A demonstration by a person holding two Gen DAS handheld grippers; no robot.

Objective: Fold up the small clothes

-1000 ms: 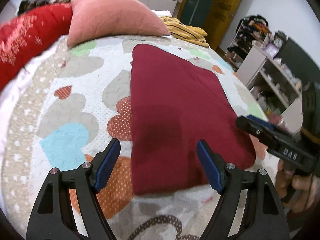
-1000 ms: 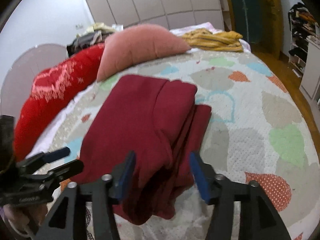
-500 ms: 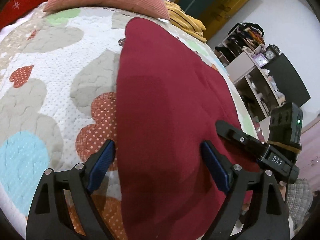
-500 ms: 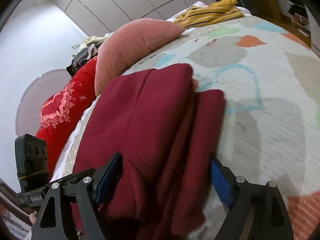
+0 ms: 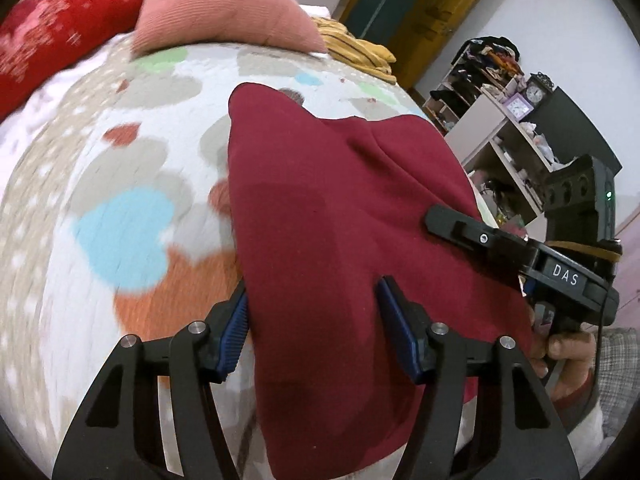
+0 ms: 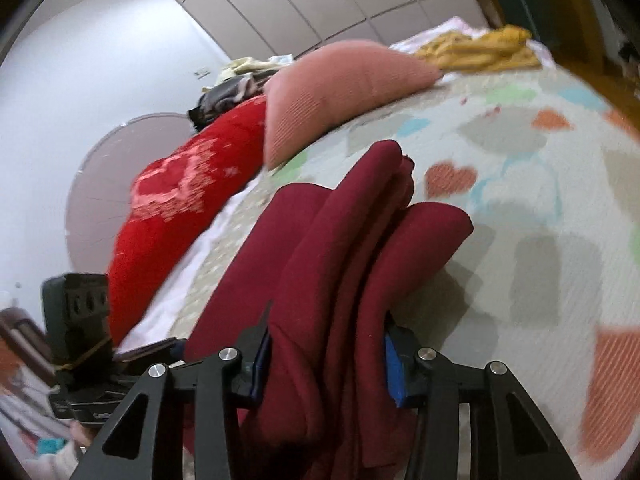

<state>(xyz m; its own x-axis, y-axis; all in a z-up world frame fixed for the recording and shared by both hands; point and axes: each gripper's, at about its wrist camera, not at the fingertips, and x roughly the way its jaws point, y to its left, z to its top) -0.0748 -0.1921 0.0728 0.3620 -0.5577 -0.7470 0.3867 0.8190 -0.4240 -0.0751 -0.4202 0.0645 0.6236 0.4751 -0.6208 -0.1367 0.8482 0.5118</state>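
Observation:
A dark red folded garment (image 5: 344,216) lies on the heart-patterned bedspread (image 5: 120,184); its near end is raised off the bed. My left gripper (image 5: 314,334) is shut on the near left part of the cloth, which fills the space between its blue pads. My right gripper (image 6: 326,360) is shut on the thick layered right edge of the garment (image 6: 340,248). The right gripper also shows in the left wrist view (image 5: 472,232), lying across the cloth. The left gripper's body shows at the lower left of the right wrist view (image 6: 76,344).
A pink pillow (image 5: 224,8), a red blanket (image 5: 52,36) and a yellow striped garment (image 5: 356,52) lie at the far end of the bed. Shelves with clutter (image 5: 508,120) stand to the right of the bed. White wardrobe doors (image 6: 340,4) are behind.
Both grippers have closed on the garment's near end and lifted it. The cloth now bunches up and its far part has pulled toward me.

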